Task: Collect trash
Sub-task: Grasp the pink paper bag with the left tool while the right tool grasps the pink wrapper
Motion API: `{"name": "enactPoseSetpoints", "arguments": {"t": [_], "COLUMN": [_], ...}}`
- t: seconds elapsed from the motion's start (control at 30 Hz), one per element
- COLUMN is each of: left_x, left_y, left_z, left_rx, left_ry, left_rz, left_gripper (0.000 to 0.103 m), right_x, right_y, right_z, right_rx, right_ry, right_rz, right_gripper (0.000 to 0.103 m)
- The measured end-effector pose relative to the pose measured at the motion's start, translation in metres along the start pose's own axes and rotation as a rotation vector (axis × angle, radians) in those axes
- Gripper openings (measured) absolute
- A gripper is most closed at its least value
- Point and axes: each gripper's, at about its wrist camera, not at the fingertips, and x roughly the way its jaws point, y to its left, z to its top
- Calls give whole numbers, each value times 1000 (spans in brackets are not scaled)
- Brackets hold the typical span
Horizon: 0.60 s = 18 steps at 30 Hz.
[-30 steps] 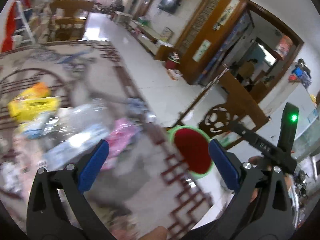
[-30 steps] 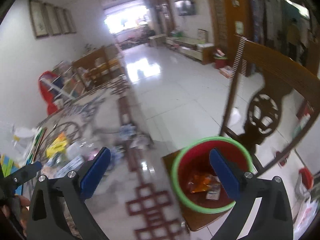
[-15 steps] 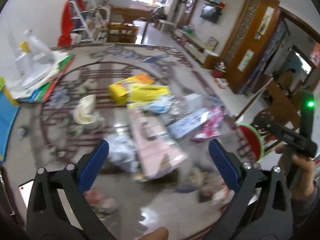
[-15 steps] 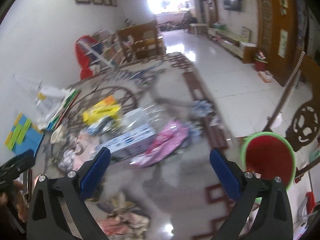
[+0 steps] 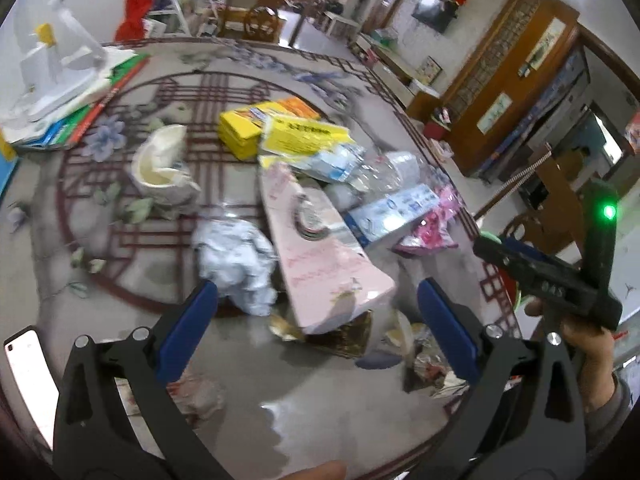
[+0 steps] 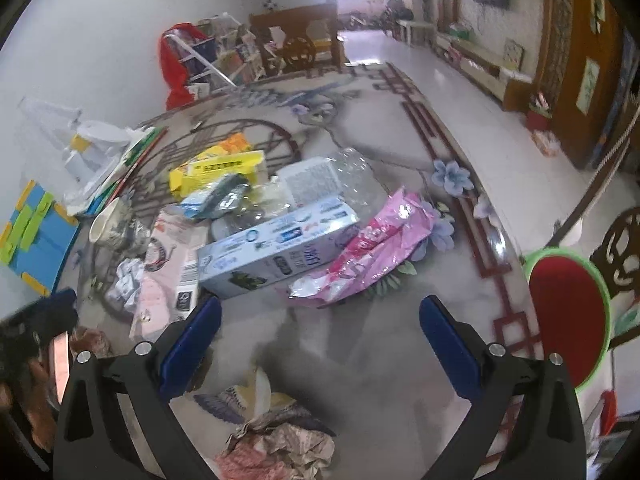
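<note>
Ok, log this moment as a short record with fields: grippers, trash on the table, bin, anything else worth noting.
left gripper: open, empty, above the near part of the table
right gripper: open, empty, facing the pile
trash in the pile: pink flat pack, crumpled white paper, yellow boxes, blue-white carton, pink foil bag, clear plastic bottle
near edge: crumpled wrappers
bin: red bucket with green rim, beside the table's right edge
other: torn white cup, phone
</note>
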Motion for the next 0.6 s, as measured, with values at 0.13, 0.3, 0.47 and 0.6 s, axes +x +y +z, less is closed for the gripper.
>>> {"name": "enactPoseSetpoints", "arguments": {"t": [0.13,0.3,0.47,0.6], "left_x": [24,46,59,73], "left_y": [-6,0,-3,0], "left_z": [-4,-6,-4,0], "left_rx": [-35,-112,-125,-170], "left_ry": [62,120,139,165], "left_rz": [-27,-43,-24,-22], "left_gripper": [98,96,94,87], "right_x": [18,40,56,69], "right_y": [-17,-23,-23,-25], "right_z": [2,2,5,8], "right_rx": [61,76,87,104], "right_ry": [50,100,124,148], "right_rz": [5,0,5,-2], "right_gripper": [95,94,91,85]}}
